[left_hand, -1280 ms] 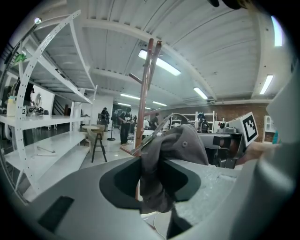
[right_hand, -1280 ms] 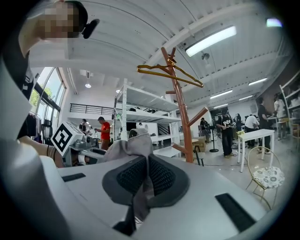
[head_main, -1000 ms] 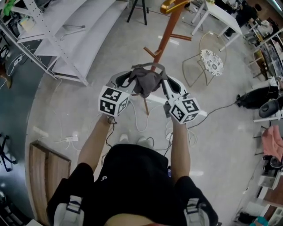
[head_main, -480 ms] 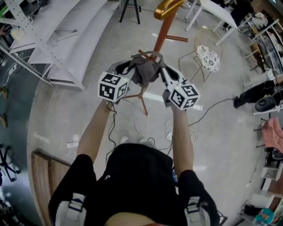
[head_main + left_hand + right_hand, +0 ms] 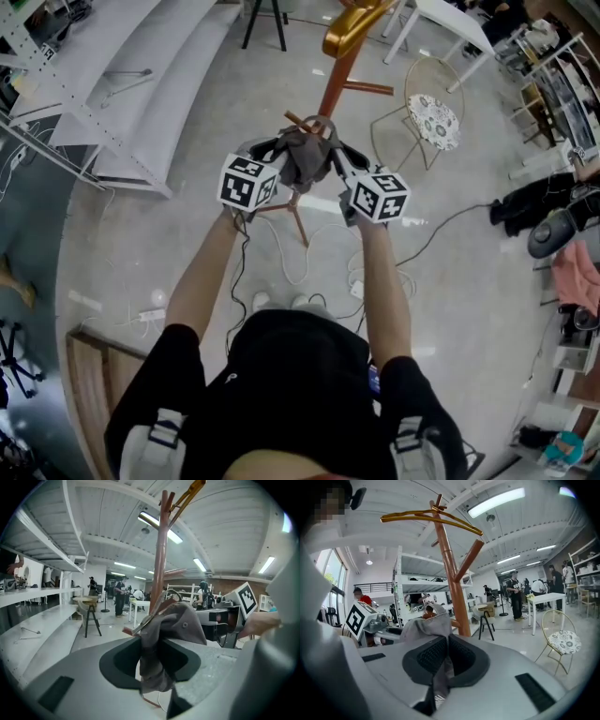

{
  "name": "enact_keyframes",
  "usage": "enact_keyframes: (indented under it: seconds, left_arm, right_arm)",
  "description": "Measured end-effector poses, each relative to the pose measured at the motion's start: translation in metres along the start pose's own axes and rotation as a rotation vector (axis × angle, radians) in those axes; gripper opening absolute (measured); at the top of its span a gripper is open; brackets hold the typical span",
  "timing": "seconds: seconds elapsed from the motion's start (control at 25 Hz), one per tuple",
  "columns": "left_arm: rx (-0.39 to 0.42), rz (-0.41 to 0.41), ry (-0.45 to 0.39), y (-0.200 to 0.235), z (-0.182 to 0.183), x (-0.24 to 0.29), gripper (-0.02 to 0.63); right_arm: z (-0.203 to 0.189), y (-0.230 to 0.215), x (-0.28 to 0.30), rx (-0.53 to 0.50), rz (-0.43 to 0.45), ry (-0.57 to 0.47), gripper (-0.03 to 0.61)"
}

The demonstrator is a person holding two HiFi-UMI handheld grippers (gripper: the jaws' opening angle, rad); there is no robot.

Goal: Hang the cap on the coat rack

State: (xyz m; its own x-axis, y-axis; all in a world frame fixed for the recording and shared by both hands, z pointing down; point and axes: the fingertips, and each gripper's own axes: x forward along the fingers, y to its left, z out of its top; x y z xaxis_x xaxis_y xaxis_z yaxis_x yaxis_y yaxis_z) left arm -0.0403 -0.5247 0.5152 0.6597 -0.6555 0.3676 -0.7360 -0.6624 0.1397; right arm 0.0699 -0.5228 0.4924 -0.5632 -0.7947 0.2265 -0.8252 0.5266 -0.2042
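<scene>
A grey cap (image 5: 306,156) hangs between my two grippers, right in front of the wooden coat rack (image 5: 335,82). My left gripper (image 5: 281,152) is shut on the cap's left side, with bunched fabric (image 5: 161,634) filling its jaws. At the cap's right side my right gripper (image 5: 331,157) is shut on a thin fold of the fabric (image 5: 425,626). A short wooden peg (image 5: 297,121) of the rack pokes out just above the cap. The rack's pole (image 5: 453,585) rises close behind the cap, and a gold hanger (image 5: 427,515) sits on its top. Whether the cap touches the peg I cannot tell.
A wire chair with a patterned cushion (image 5: 432,118) stands right of the rack. White shelving (image 5: 112,89) lies at the left, a white table (image 5: 441,17) at the back. Cables (image 5: 300,267) trail on the floor by the rack's feet. A wooden bench (image 5: 101,370) is near left.
Both grippers have carried the cap forward and closer to the rack; the lower peg, earlier beyond the cap, now sits right at its top. Both grips are unchanged.
</scene>
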Motion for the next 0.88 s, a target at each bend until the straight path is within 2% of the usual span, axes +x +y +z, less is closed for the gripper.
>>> enact_keyframes:
  seconds: [0.24,0.4,0.56,0.72,0.84,0.88]
  left_arm:
    - [0.007,-0.005,0.067,0.002,-0.019,0.026,0.107]
    - [0.013,-0.018,0.094,-0.006,-0.030,0.039,0.107]
    - [-0.049,0.005,0.089,-0.009,-0.034,0.047,0.109]
    - [-0.069,0.041,0.081,-0.007,-0.032,0.046,0.113]
    - [-0.098,0.036,0.037,-0.005,-0.029,0.032,0.129]
    - [-0.104,0.034,0.020,-0.004,-0.027,0.026,0.132]
  right_arm:
    - [-0.025,-0.025,0.015,0.076,-0.045,0.054,-0.002]
    - [-0.037,-0.030,0.020,0.104,-0.041,0.073,0.000]
    - [-0.038,-0.035,0.024,0.172,-0.058,0.041,0.002]
    - [-0.034,-0.038,0.024,0.172,-0.093,0.019,0.004]
    - [-0.029,-0.038,0.013,0.166,-0.106,-0.013,0.038]
    - [-0.028,-0.038,0.008,0.168,-0.108,-0.023,0.083]
